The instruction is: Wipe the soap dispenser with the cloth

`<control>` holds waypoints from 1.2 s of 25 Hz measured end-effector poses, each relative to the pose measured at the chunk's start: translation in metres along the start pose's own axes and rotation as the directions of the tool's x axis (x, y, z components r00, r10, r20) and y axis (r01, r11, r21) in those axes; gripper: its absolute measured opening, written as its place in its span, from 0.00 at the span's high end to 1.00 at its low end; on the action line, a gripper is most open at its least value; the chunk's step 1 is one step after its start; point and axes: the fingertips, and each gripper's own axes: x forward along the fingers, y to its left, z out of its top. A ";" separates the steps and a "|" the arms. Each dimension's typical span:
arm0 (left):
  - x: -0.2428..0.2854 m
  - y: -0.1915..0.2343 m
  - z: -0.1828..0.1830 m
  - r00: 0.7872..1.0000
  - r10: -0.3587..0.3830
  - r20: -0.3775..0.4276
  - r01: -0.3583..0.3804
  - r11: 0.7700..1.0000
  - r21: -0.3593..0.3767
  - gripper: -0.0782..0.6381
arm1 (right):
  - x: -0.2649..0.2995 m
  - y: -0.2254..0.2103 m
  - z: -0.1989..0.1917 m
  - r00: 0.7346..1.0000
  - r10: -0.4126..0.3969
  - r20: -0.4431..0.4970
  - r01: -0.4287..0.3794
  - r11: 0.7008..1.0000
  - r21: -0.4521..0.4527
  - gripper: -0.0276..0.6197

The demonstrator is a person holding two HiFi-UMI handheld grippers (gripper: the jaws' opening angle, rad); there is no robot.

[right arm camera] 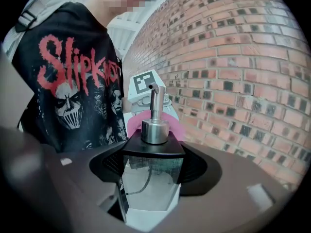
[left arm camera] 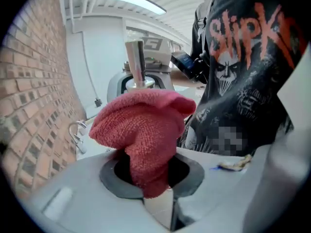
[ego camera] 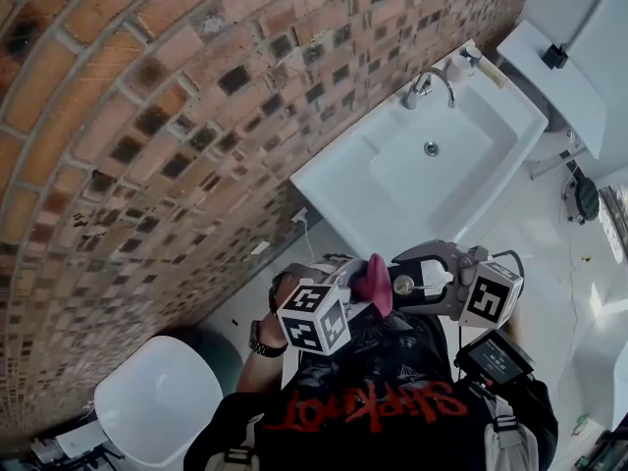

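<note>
The soap dispenser (right arm camera: 151,166), a clear square bottle with a black shoulder and a silver pump, stands between the jaws of my right gripper (right arm camera: 150,181), which is shut on its body. My left gripper (left arm camera: 146,178) is shut on a bunched pink-red cloth (left arm camera: 141,130). The cloth sits right against the far side of the dispenser, below the pump spout (left arm camera: 136,64). In the head view both grippers meet in front of the person's chest: the cloth (ego camera: 373,281) lies between the left gripper (ego camera: 345,297) and the pump head (ego camera: 403,285) held by the right gripper (ego camera: 432,287).
A white sink (ego camera: 339,180) with a chrome faucet (ego camera: 429,84) hangs on the brick wall (ego camera: 147,116) ahead. A small bottle (ego camera: 467,61) stands on its far corner. A toilet (ego camera: 549,67) is beyond it. A white round lid (ego camera: 157,400) is at lower left.
</note>
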 end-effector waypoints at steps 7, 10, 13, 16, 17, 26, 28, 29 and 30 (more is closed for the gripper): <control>-0.092 0.034 0.066 0.803 0.183 0.567 -0.133 0.983 -0.130 0.76 | -0.011 -0.021 -0.005 0.992 -0.028 0.127 0.025 0.999 0.022 0.49; -0.113 0.043 0.069 0.732 0.232 0.641 -0.138 0.971 -0.194 0.76 | -0.022 -0.031 0.009 0.943 -0.089 0.320 0.011 0.971 0.237 0.49; -0.083 0.042 0.051 0.806 0.220 0.550 -0.096 0.965 -0.245 0.76 | -0.034 -0.033 0.022 0.908 -0.101 0.407 -0.020 0.959 0.282 0.49; -0.058 0.029 0.039 0.864 0.146 0.482 -0.041 0.974 -0.221 0.76 | -0.050 -0.042 0.034 0.887 -0.148 0.437 0.030 0.963 0.266 0.49; -0.055 0.019 0.042 0.863 0.100 0.496 -0.003 0.981 -0.194 0.76 | -0.055 -0.048 0.037 0.885 -0.178 0.429 0.067 0.963 0.262 0.49; -0.038 -0.041 0.091 0.620 -0.328 0.712 0.508 0.860 -0.046 0.76 | -0.069 -0.055 0.063 0.857 -0.221 0.466 0.131 0.967 0.219 0.49; -0.031 -0.032 0.085 0.598 -0.301 0.742 0.571 0.811 -0.131 0.76 | -0.073 -0.053 0.072 0.850 -0.206 0.485 0.122 0.972 0.199 0.49; -0.027 -0.027 0.081 0.590 -0.280 0.757 0.598 0.782 -0.176 0.76 | -0.077 -0.052 0.076 0.845 -0.203 0.495 0.122 0.974 0.191 0.49; -0.024 -0.022 0.074 0.585 -0.255 0.770 0.619 0.753 -0.221 0.76 | -0.082 -0.051 0.081 0.838 -0.202 0.506 0.125 0.975 0.183 0.49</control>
